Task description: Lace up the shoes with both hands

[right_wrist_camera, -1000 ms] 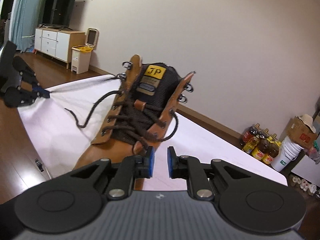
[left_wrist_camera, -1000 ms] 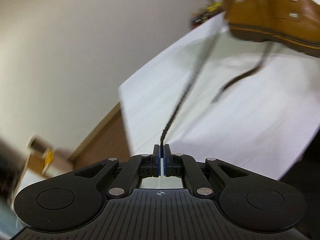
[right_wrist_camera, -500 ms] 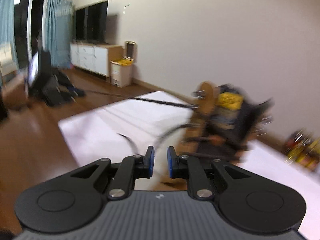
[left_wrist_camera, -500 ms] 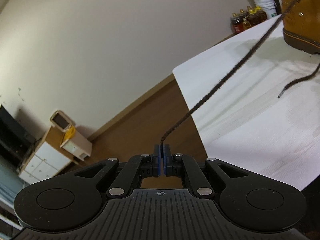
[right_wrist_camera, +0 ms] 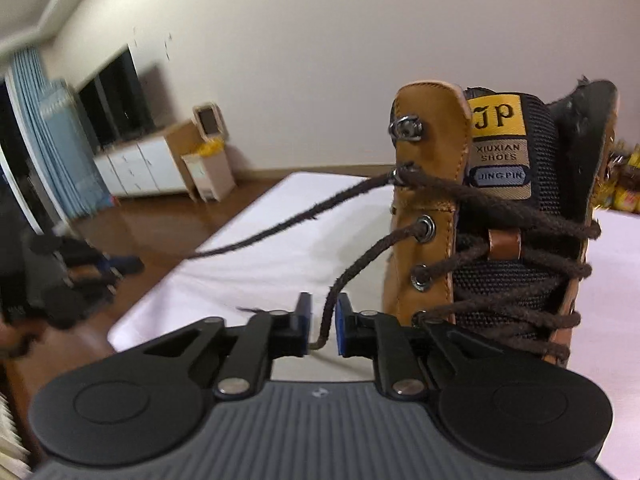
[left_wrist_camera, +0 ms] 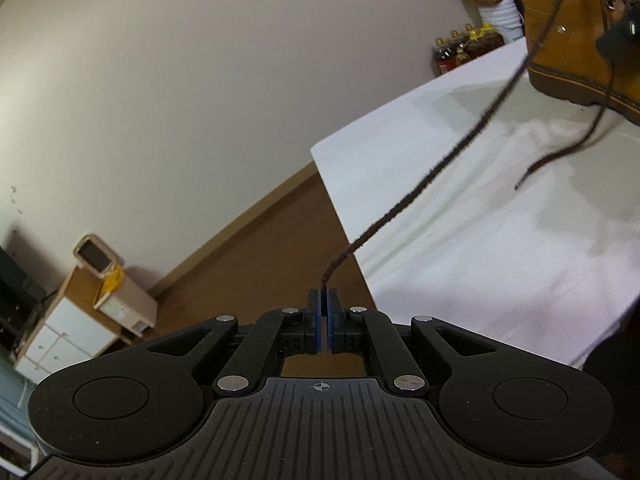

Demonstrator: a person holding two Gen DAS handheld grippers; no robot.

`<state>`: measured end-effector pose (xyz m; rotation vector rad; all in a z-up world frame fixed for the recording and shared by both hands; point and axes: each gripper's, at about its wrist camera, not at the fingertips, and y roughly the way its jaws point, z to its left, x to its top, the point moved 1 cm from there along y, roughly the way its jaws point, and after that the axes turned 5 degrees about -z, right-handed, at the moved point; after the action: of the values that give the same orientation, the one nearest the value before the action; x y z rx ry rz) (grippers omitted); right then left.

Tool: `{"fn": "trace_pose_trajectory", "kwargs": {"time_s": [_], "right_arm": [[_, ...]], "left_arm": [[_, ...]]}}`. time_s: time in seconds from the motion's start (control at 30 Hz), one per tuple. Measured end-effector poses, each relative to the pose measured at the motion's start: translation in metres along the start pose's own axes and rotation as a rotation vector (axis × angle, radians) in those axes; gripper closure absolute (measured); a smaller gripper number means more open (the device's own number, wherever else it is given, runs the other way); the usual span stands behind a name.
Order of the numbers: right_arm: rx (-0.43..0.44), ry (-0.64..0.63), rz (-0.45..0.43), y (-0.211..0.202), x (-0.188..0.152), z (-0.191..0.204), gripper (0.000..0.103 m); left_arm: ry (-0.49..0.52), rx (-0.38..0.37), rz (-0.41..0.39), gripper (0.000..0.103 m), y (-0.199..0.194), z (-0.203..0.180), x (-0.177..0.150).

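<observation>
1. Well out from the boot (left_wrist_camera: pixel 568 52), the left hand-held gripper (left_wrist_camera: pixel 324 308) pinches the tip of one taut lace (left_wrist_camera: pixel 420 192). Its jaws have just been easing open a little, yet the tip still sits between the pads.
2. Close against the boot's side, the right hand-held gripper (right_wrist_camera: pixel 322 320) has swung in from in front of the boot. Its jaws have just been closing around the loose lace (right_wrist_camera: pixel 360 256), which hangs from an eyelet (right_wrist_camera: pixel 427 227). A sliver of gap still shows, so no firm grip yet.
3. The boot stands upright on the white tabletop (left_wrist_camera: pixel 480 260).
4. With both ends nearly in hand, crossing them looks like the next step.
</observation>
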<state>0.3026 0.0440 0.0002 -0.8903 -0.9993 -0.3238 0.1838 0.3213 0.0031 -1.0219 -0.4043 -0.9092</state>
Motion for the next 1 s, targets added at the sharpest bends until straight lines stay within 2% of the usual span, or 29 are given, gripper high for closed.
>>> {"fn": "trace_pose_trajectory", "kwargs": {"time_s": [0.07, 0.13, 0.23, 0.3, 0.37, 0.4, 0.47, 0.53, 0.57, 0.67, 0.73, 0.8, 0.87, 1.0], "right_arm": [[0.101, 0.053, -0.003, -0.019, 0.002, -0.008, 0.099], [0.159, 0.073, 0.005, -0.035, 0.004, -0.016, 0.099], [0.199, 0.061, 0.015, -0.065, 0.011, -0.030, 0.099], [0.170, -0.014, 0.010, -0.085, 0.017, -0.037, 0.099], [0.072, -0.186, -0.004, -0.107, 0.024, -0.040, 0.099], [0.044, -0.230, -0.008, -0.111, 0.025, -0.039, 0.099], [-0.086, -0.441, -0.023, -0.122, 0.025, -0.032, 0.101], [-0.173, -0.594, -0.022, -0.126, 0.020, -0.026, 0.101], [-0.188, -0.636, -0.022, -0.127, 0.015, -0.026, 0.101], [-0.191, -0.645, -0.007, -0.125, 0.010, -0.029, 0.100], [-0.170, -0.576, 0.004, -0.122, 0.004, -0.036, 0.097], [-0.118, -0.444, 0.020, -0.119, 0.001, -0.047, 0.086], [-0.063, -0.237, 0.033, -0.113, -0.003, -0.069, 0.082], [0.002, 0.066, 0.042, -0.101, -0.019, -0.104, 0.080]], "left_arm": [[0.001, -0.012, 0.013, 0.096, -0.004, 0.005, -0.003], [0.016, -0.024, 0.029, 0.096, -0.009, 0.003, -0.006], [0.081, -0.031, 0.065, 0.096, -0.017, -0.006, -0.011], [0.122, -0.050, 0.087, 0.096, -0.021, -0.015, -0.014], [0.153, -0.080, 0.098, 0.096, -0.025, -0.023, -0.016], [0.169, -0.095, 0.103, 0.096, -0.026, -0.027, -0.017], [0.160, -0.107, 0.088, 0.095, -0.033, -0.029, -0.015], [0.143, -0.116, 0.066, 0.095, -0.041, -0.031, -0.013], [0.135, -0.120, 0.056, 0.095, -0.045, -0.032, -0.012], [0.128, -0.123, 0.000, 0.095, -0.061, -0.036, 0.002], [0.143, -0.122, -0.039, 0.095, -0.070, -0.040, 0.014], [0.167, -0.135, -0.092, 0.095, -0.079, -0.048, 0.031], [0.187, -0.153, -0.143, 0.095, -0.086, -0.059, 0.045], [0.204, -0.223, -0.235, 0.095, -0.092, -0.078, 0.072]]}}
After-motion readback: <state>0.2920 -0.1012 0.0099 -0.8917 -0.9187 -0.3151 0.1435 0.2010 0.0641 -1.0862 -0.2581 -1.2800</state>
